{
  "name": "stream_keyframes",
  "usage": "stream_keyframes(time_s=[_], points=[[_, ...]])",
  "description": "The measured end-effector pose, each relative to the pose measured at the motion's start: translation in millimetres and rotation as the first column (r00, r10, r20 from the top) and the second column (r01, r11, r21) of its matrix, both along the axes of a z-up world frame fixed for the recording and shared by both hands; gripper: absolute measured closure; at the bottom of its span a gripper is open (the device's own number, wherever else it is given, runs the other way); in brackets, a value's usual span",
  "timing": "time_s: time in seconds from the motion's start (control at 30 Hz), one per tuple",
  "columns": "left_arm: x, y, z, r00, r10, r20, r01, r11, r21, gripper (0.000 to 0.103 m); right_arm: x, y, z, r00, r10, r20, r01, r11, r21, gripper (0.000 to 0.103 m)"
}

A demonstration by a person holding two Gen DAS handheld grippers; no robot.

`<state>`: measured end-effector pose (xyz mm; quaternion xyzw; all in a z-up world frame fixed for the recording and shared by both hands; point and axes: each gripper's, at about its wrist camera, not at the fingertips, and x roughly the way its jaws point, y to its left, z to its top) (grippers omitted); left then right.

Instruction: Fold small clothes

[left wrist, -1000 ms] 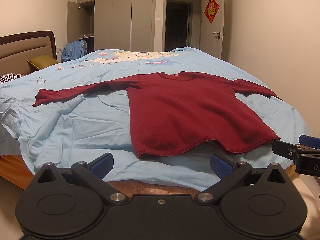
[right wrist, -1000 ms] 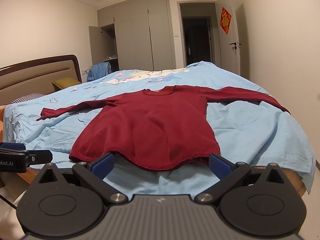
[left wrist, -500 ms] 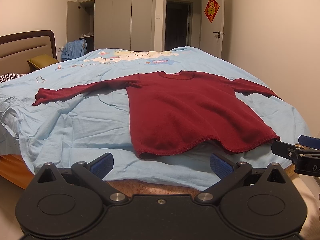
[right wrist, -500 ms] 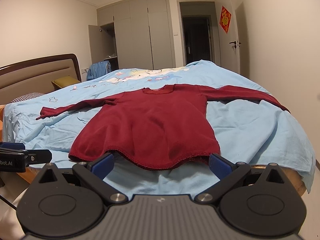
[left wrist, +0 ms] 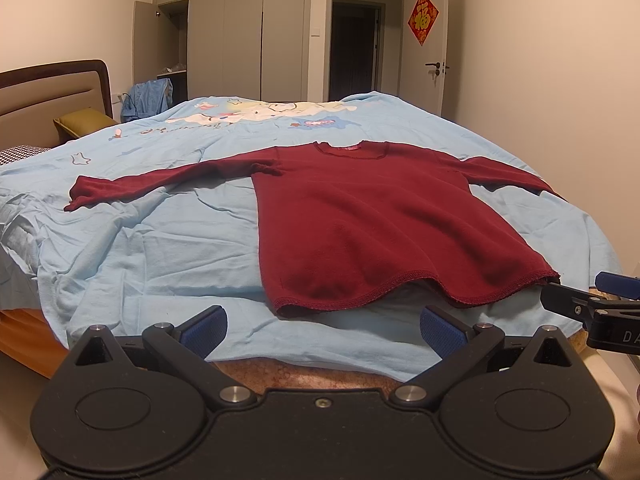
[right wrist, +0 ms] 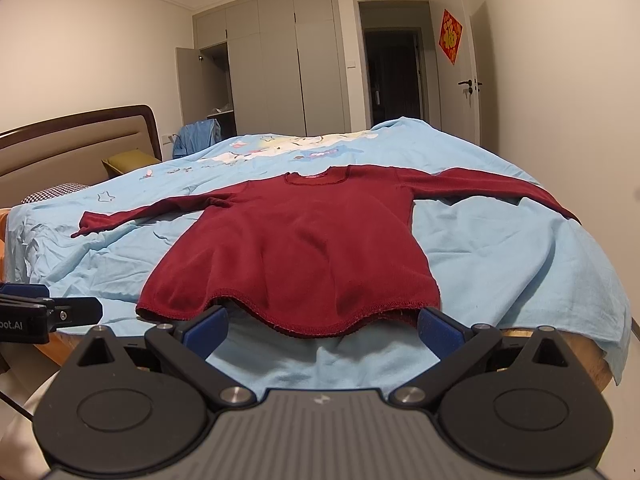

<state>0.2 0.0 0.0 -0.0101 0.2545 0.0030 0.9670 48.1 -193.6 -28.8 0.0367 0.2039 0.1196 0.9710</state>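
A dark red long-sleeved sweater [left wrist: 372, 216] [right wrist: 296, 248] lies flat on the light blue bedsheet [left wrist: 160, 248] [right wrist: 500, 248], both sleeves spread out, its hem toward me near the bed's front edge. My left gripper [left wrist: 322, 328] stands open just short of the hem's left part, nothing between its blue pads. My right gripper [right wrist: 322, 326] is open too, its pads level with the hem at the near edge. In the left wrist view the right gripper [left wrist: 592, 304] juts in from the right; in the right wrist view the left gripper [right wrist: 48, 312] shows at the left edge.
A brown headboard [left wrist: 52, 92] and an olive pillow [left wrist: 80, 122] stand at the left. Behind the bed are grey wardrobes [left wrist: 240, 32], one door open, and a dark doorway [left wrist: 358, 48]. A wall runs close along the bed's right side [left wrist: 560, 100].
Both views sit slightly lower and a touch nearer the bed's front edge; the sweater lies unchanged.
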Motion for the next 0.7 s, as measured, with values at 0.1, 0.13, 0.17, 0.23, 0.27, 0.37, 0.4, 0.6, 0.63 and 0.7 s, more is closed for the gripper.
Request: stream_keyframes(time_s=[0.1,0.13,0.17,0.23,0.27,0.37,0.4,0.6,0.63,0.7], points=[[0.0,0.0,0.0,1.0,0.0,-0.001,0.0,1.0,0.0,0.001,0.1,0.2,0.5,1.0,0.0,-0.001,0.0,1.0,0.0,0.0],[0.0,0.0,0.0,1.0,0.0,-0.001,0.0,1.0,0.0,0.001,0.3,0.2,0.5,1.0,0.0,-0.001,0.0,1.0,-0.001,0.0],[0.0,0.0,0.0,1.0,0.0,-0.001,0.0,1.0,0.0,0.001,0.3,0.2,0.5,1.0,0.0,-0.001,0.0,1.0,0.0,0.0],[0.0,0.0,0.0,1.0,-0.001,-0.002,0.001,1.0,-0.001,0.001,0.4,0.7,1.0,1.0,-0.001,-0.003,0.001,1.0,-0.001,0.0],[0.0,0.0,0.1,1.0,-0.001,-0.002,0.001,1.0,-0.001,0.001,0.6,0.9,1.3,1.0,-0.001,-0.003,0.001,1.0,-0.001,0.0],[0.0,0.0,0.0,1.0,0.0,-0.002,0.0,1.0,0.0,0.001,0.4,0.6,1.8,1.0,-0.002,-0.006,0.002,1.0,-0.001,0.0],[0.0,0.0,0.0,1.0,0.0,-0.002,0.0,1.0,0.0,0.001,-0.2,0.1,1.8,1.0,-0.002,-0.007,0.002,1.0,-0.001,0.0],[0.0,0.0,0.0,1.0,0.0,-0.003,0.0,1.0,-0.001,0.001,0.2,0.0,2.2,1.0,-0.002,-0.01,0.002,1.0,-0.002,0.0],[0.1,0.0,0.0,1.0,0.0,-0.003,0.0,1.0,-0.001,0.001,0.5,0.2,2.3,1.0,-0.002,-0.01,0.002,1.0,-0.002,0.0],[0.1,0.0,0.0,1.0,0.0,-0.003,0.0,1.0,-0.001,0.001,-0.1,-0.1,2.3,1.0,-0.002,-0.011,0.002,1.0,-0.002,0.0]])
